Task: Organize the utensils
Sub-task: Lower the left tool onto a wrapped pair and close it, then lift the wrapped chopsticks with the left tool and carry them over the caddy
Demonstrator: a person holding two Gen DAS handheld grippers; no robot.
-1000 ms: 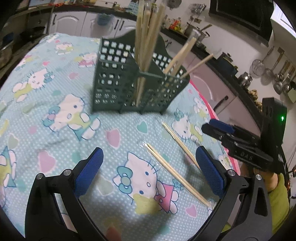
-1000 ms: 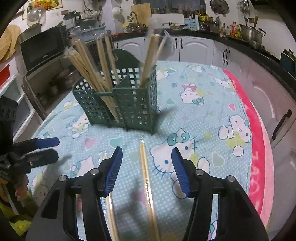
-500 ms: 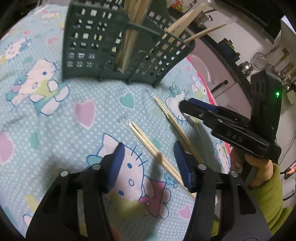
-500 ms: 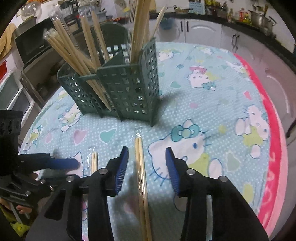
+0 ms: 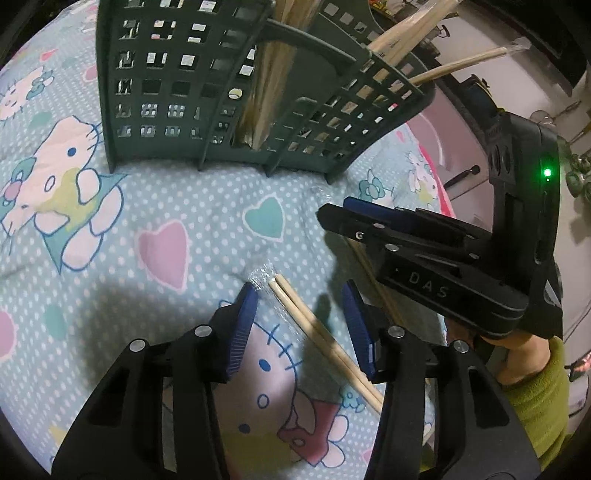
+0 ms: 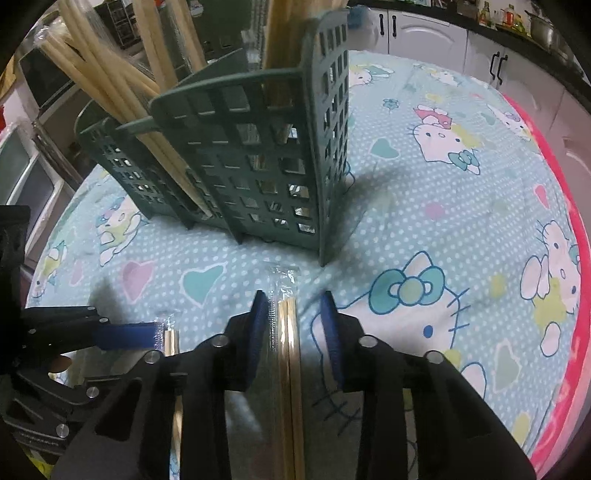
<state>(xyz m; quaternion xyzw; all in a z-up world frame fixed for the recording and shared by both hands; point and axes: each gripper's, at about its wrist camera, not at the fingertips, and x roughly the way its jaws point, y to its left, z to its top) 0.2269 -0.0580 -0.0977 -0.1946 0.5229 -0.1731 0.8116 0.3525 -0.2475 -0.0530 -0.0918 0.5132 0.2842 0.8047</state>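
Observation:
A dark green slotted utensil holder (image 5: 236, 92) stands on the patterned cloth, with several wrapped chopsticks in it; it also shows in the right wrist view (image 6: 251, 162). My left gripper (image 5: 299, 295) is open, low over the cloth, its jaws on either side of a wrapped chopstick pair (image 5: 317, 332). My right gripper (image 6: 293, 306) is open and straddles a second wrapped chopstick pair (image 6: 288, 369). The right gripper shows in the left wrist view (image 5: 332, 218), the left gripper in the right wrist view (image 6: 147, 330) beside its pair (image 6: 170, 338).
A light blue cartoon-cat tablecloth (image 6: 461, 229) covers the table, with a pink edge (image 6: 576, 332) at the right. Kitchen cabinets (image 6: 424, 33) and counters lie beyond. The two grippers are close side by side in front of the holder.
Both grippers have moved forward and down toward the cloth. Their jaws have narrowed and now straddle the two chopstick pairs. The holder looms closer.

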